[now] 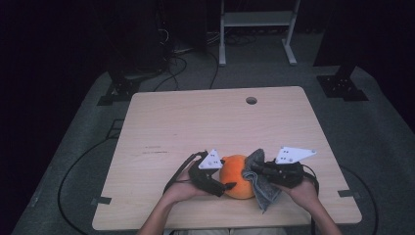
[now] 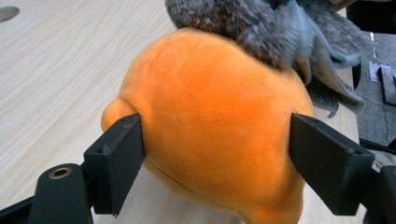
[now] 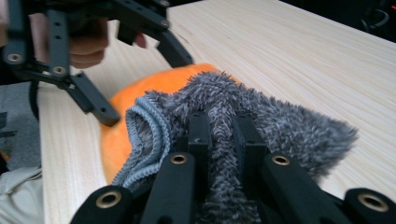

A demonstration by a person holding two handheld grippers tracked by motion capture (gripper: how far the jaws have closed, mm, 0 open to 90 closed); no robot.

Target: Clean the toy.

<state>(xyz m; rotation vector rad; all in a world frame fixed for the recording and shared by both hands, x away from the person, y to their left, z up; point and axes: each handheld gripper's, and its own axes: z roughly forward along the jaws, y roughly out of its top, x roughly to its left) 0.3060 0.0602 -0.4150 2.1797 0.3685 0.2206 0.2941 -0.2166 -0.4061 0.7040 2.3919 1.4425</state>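
Plush braced for wiping, near edge of desk [image 1: 171,122].
Your left claw [image 1: 226,186] clamps the orange plush [image 1: 236,177] steady on the desk; your right claw [image 1: 258,169], pressed together on the grey cloth [image 1: 259,183], lays it over the plush's right side.

A pale, wood-grain rectangular table [image 1: 195,122] with rounded corners carries everything — a small round hole [image 1: 251,100] sits near its far edge. Directly on it, near the front edge, rests a soft orange plush ball [image 1: 235,174].
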